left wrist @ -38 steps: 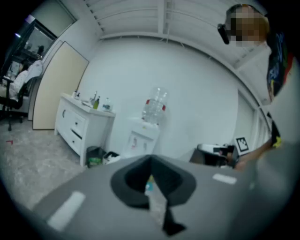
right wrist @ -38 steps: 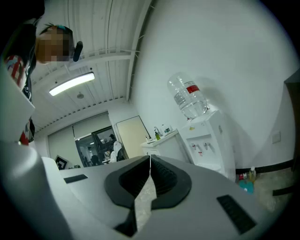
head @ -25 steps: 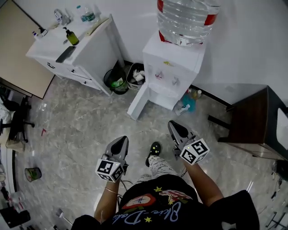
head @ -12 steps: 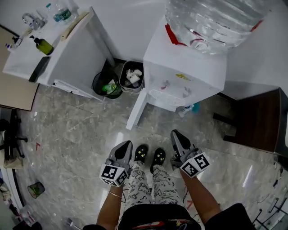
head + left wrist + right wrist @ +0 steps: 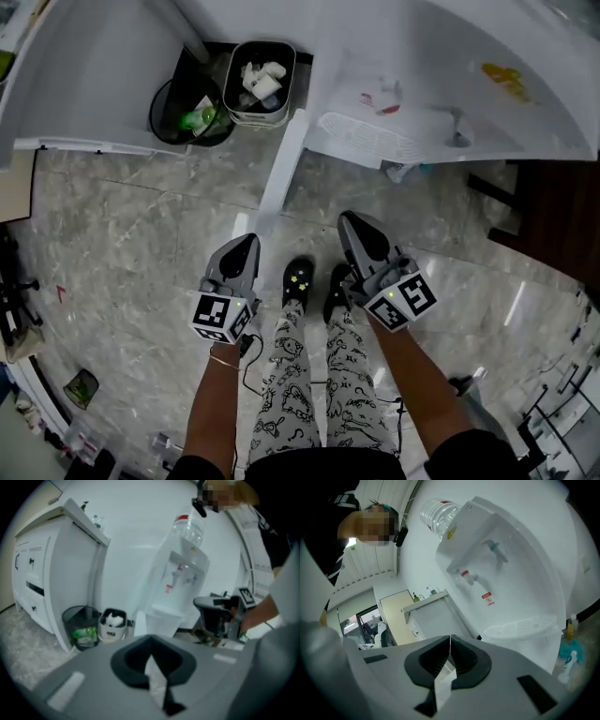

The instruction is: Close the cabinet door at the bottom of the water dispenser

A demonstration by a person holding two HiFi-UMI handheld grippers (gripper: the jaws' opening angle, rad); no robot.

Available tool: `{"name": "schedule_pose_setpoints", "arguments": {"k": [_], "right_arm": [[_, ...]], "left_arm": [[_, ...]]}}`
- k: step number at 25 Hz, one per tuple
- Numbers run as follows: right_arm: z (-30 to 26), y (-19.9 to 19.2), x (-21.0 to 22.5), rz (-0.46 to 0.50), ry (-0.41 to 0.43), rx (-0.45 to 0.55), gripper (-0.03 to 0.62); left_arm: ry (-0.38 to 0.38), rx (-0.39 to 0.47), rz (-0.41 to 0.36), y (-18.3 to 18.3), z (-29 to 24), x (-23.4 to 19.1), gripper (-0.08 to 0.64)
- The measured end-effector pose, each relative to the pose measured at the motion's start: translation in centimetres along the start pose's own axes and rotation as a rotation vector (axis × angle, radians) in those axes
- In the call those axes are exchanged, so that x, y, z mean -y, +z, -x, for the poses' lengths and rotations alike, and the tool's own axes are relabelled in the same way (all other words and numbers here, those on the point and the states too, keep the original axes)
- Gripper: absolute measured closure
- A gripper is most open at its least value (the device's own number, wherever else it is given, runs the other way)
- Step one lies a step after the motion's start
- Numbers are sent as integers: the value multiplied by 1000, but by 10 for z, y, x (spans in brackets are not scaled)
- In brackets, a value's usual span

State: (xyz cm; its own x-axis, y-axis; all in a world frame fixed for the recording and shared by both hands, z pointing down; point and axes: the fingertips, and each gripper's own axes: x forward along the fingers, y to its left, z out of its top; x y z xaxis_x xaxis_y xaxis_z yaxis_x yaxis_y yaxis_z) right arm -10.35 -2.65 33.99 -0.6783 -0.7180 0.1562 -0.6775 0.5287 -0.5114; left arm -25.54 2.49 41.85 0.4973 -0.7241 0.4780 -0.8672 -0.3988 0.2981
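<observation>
The white water dispenser [image 5: 441,84] fills the top right of the head view, with its drip tray [image 5: 370,141] facing me. Its bottom cabinet door [image 5: 278,169] stands open and shows edge-on as a narrow white panel that juts toward me. My left gripper [image 5: 246,246] is shut and empty, just below the door's free edge and apart from it. My right gripper [image 5: 354,225] is shut too, in front of the dispenser's base. The left gripper view shows the dispenser [image 5: 180,573], the door [image 5: 139,622] and shut jaws [image 5: 151,643]. The right gripper view looks up at the dispenser [image 5: 511,573].
A black mesh bin [image 5: 187,117] and a grey bin [image 5: 258,80] with rubbish stand left of the door, beside a white cabinet [image 5: 84,75]. A dark table [image 5: 553,206] is at the right. A spray bottle [image 5: 398,172] lies by the dispenser's base. My feet are between the grippers.
The person has stepped toward the dispenser, so it and the open door now lie much closer. Both grippers stay shut and have come nearer the door.
</observation>
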Motion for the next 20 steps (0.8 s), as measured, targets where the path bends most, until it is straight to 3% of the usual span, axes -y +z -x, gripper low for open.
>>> {"name": "schedule_pose_setpoints", "arguments": {"k": [5, 11, 17, 20], "right_arm": [[-10, -42, 16, -34, -28, -14, 575], [-4, -56, 27, -32, -65, -6, 575], [18, -56, 40, -7, -78, -7, 575], [30, -51, 55, -18, -102, 22, 575]], "left_arm": [[-5, -75, -17, -43, -24, -33, 565], [-62, -146, -78, -72, -41, -43, 565], [-117, -224, -185, -85, -58, -21, 565], [-131, -193, -151, -84, -68, -3, 565]]}}
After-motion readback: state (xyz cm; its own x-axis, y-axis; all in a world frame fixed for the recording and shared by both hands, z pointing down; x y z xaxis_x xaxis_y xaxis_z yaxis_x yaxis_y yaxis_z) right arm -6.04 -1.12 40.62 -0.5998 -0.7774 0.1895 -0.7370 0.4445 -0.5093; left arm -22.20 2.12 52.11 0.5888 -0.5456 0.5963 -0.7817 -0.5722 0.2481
